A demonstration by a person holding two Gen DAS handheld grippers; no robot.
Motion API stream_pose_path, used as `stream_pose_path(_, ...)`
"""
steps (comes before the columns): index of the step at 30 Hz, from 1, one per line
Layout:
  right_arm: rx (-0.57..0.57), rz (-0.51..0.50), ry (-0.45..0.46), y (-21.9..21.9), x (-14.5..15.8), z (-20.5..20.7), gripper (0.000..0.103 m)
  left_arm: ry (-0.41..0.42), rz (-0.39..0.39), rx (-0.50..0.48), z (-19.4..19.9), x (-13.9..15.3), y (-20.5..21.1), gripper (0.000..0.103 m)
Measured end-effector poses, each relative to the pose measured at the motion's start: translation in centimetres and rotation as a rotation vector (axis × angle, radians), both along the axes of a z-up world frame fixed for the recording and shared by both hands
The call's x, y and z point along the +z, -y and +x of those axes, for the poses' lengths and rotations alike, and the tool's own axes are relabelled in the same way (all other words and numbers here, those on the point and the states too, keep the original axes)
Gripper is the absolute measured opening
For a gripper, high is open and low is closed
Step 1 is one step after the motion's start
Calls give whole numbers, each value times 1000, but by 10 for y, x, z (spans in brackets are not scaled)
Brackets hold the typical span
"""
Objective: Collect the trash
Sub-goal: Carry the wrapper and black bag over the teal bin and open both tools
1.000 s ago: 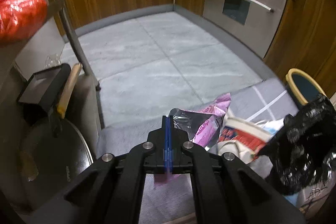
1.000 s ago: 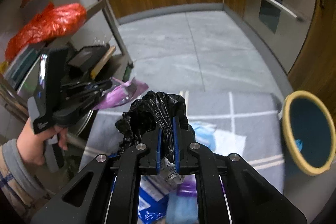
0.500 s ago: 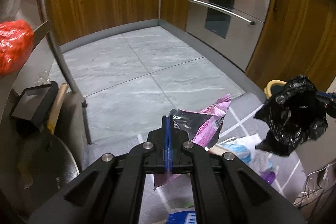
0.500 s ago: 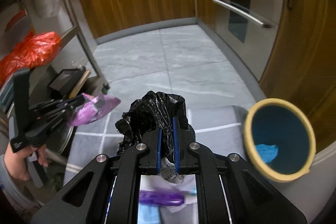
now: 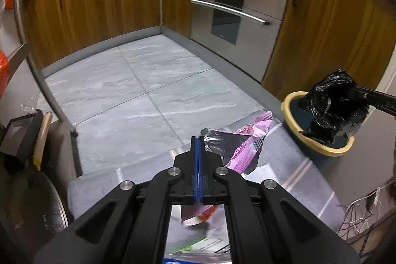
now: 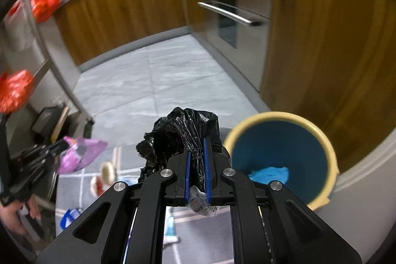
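Note:
My left gripper point(image 5: 198, 140) is shut on a pink and silver foil wrapper point(image 5: 243, 149) and holds it above the grey rug point(image 5: 292, 165). My right gripper point(image 6: 196, 142) is shut on a crumpled black plastic bag point(image 6: 183, 132), held just left of the blue bin with a cream rim point(image 6: 279, 160). A blue scrap point(image 6: 269, 173) lies inside the bin. In the left wrist view the black bag point(image 5: 331, 110) hangs over the bin point(image 5: 319, 140). In the right wrist view the wrapper point(image 6: 79, 152) shows at the left.
More litter lies on the rug below, including round containers point(image 6: 102, 177) and blue packaging point(image 6: 69, 214). A metal shelf rack point(image 5: 37, 66) with a pan point(image 5: 32, 202) stands left. Wooden cabinets point(image 5: 99, 1) and an oven point(image 5: 237, 9) line the grey tiled floor point(image 5: 138, 90). Cables point(image 5: 363, 214) lie right.
Both grippers have risen from the rug with their trash. The right gripper has carried the black bag rightward to the bin's edge.

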State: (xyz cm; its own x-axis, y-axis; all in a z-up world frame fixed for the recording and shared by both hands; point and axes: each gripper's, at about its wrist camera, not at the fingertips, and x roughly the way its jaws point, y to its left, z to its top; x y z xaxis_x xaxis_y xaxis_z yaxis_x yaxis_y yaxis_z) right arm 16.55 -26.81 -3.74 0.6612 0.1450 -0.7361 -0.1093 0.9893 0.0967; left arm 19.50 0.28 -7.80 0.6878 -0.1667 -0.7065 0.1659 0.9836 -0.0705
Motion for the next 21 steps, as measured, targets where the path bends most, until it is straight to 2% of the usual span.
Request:
stream_pose_path(6,-77,-14,4,36,0,3,10,4,-20,-45,-1,4,28,0)
stream_pose_path(13,-142,-28,15,59,0,9,10,18,-9,-79,2,16,59,0)
stream_pose_path(21,-193,-119,24,73,-9,25,10,6,-17,-129,24,22,114,0)
